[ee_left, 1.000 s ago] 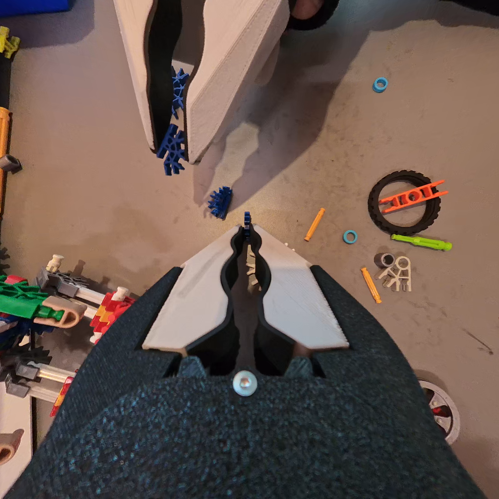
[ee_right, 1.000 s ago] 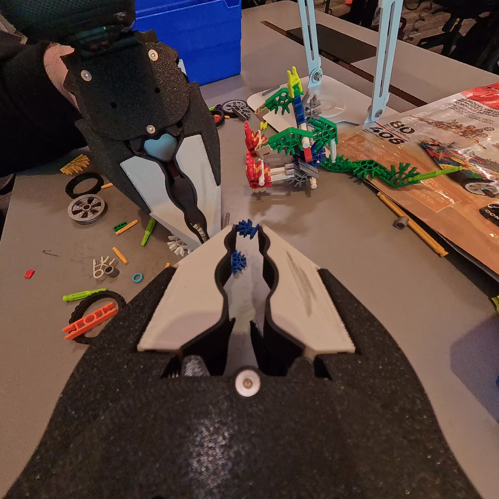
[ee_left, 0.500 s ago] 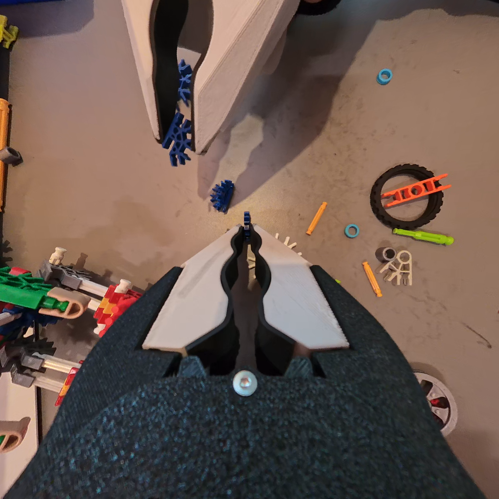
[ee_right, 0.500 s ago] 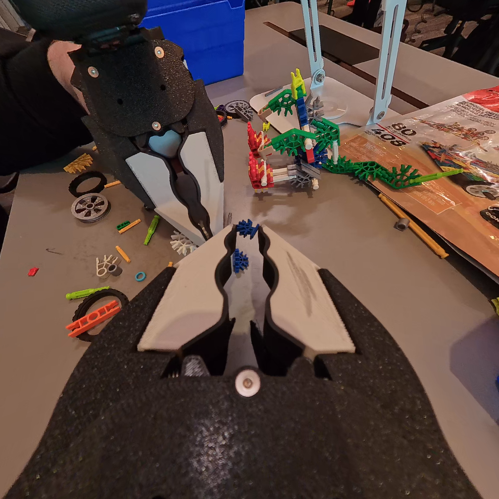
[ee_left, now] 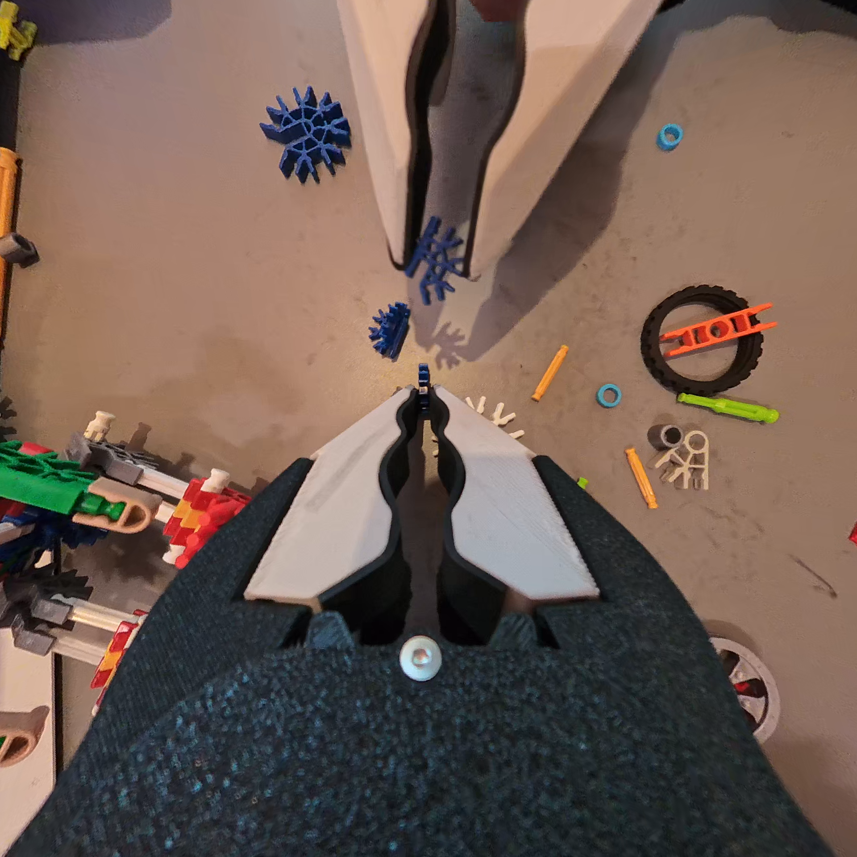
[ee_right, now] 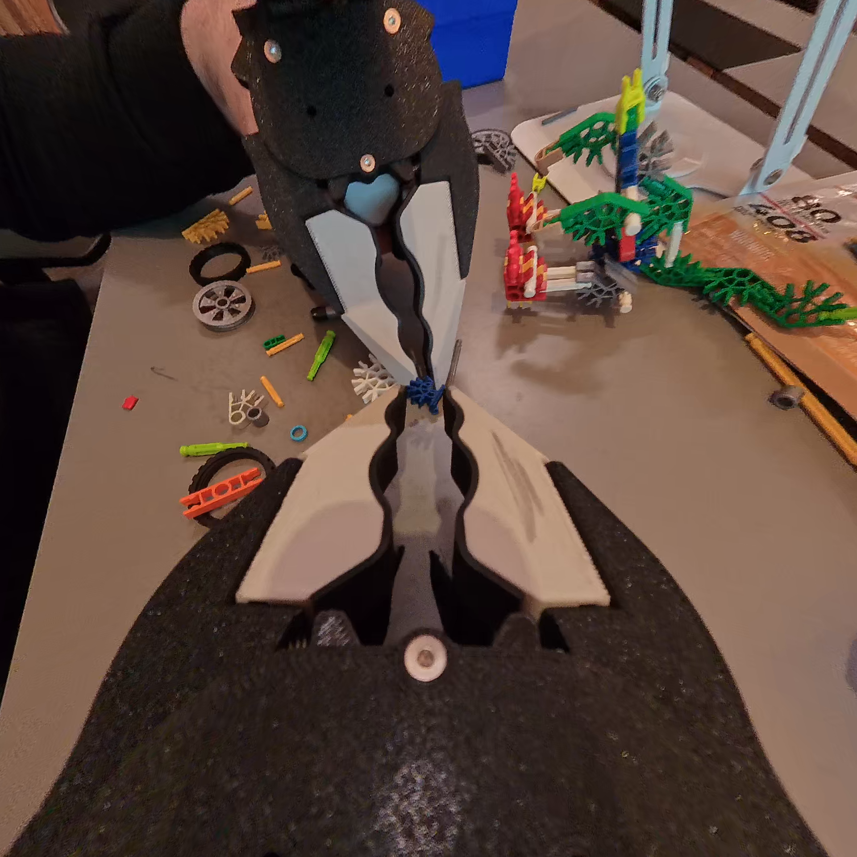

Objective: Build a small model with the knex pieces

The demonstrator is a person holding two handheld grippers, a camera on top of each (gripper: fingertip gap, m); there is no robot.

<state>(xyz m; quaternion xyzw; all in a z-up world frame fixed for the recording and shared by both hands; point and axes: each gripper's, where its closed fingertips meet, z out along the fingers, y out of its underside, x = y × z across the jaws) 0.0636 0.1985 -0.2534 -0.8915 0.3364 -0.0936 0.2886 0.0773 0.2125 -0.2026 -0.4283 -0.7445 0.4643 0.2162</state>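
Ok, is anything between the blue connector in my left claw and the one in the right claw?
Nothing squarely between. Left claw pinches an edge-on blue connector; right claw pinches a blue snowflake connector. A small blue piece stands on the table just left of the gap.

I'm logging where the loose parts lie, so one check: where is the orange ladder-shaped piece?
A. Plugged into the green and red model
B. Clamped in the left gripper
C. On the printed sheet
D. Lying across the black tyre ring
D: the orange ladder-shaped piece lies across the black tyre ring on the table, apart from both grippers; the right wrist view shows the same pairing.
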